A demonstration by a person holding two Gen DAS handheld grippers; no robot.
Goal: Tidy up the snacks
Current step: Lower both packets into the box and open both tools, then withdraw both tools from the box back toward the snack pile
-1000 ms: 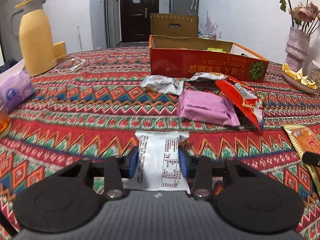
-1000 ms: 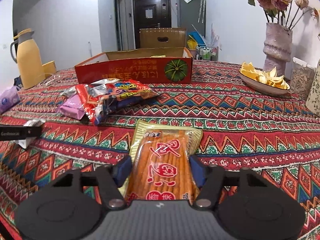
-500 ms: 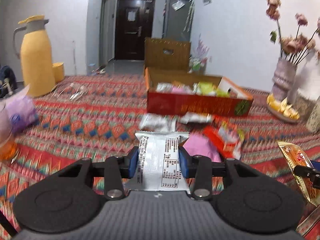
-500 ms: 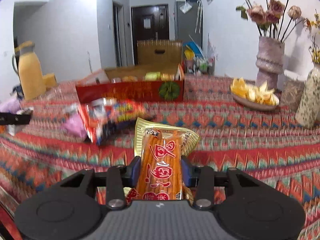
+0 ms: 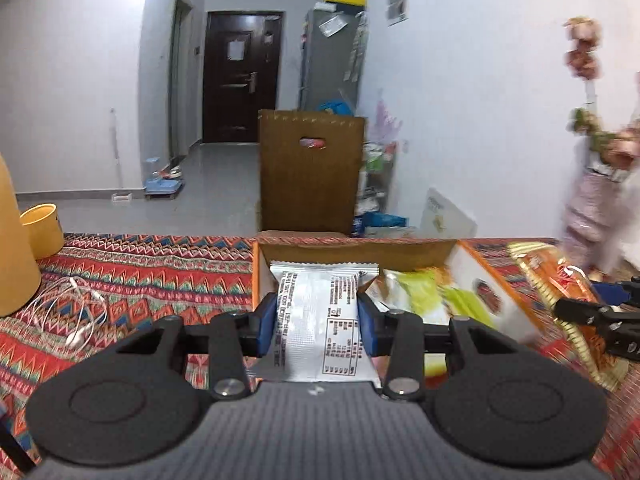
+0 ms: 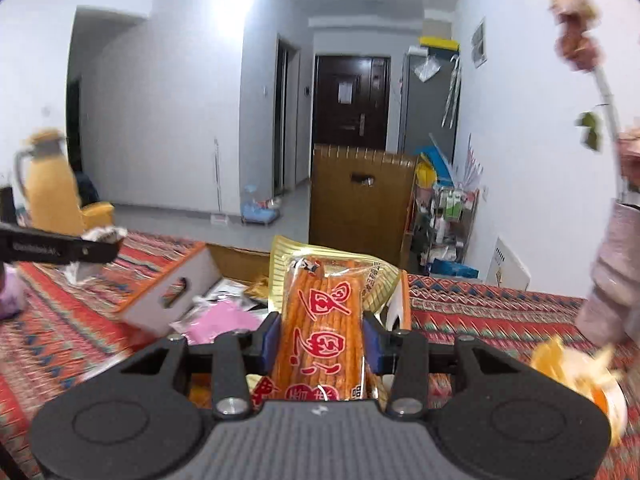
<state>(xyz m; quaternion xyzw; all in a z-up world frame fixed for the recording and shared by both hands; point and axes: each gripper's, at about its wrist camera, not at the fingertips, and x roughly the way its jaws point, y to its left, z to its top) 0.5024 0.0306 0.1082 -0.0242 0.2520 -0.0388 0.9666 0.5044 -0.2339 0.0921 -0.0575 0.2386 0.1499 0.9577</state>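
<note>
My left hand-held gripper (image 5: 317, 322) is clamped on a silver snack packet (image 5: 318, 320), blue pads (image 5: 267, 326) pressing both long edges, printed back side up. The packet's far end sits over the near-left corner of the open orange snack box (image 5: 496, 280), at 12 o'clock from the fingers. Inside the box, at 1 o'clock, a green-yellow packet (image 5: 432, 294), blurred. Right hand-held gripper (image 5: 600, 312) shows at 3 o'clock in the left wrist view, carrying its orange packet (image 5: 556, 280). White earphone cable (image 5: 64, 312) lies on the patterned table (image 5: 152, 276) at 9 o'clock; yellow cup (image 5: 40, 228) at 10 o'clock. Brown chair back (image 5: 310, 172) behind the box at 12.

My right hand-held gripper (image 6: 318, 346) is clamped on the orange stick-snack packet (image 6: 322, 324), red characters facing up, gold top edge poking forward. It hangs above the box interior; pink packet (image 6: 224, 320) in there at 10 o'clock, box's white side flap (image 6: 172, 292) further at 10. Left hand-held gripper (image 6: 60, 246) visible at 9 o'clock. Yellow thermos (image 6: 50, 188) behind it, blurred. Plate of orange peels (image 6: 580, 368) at 3 o'clock, blurred.
</note>
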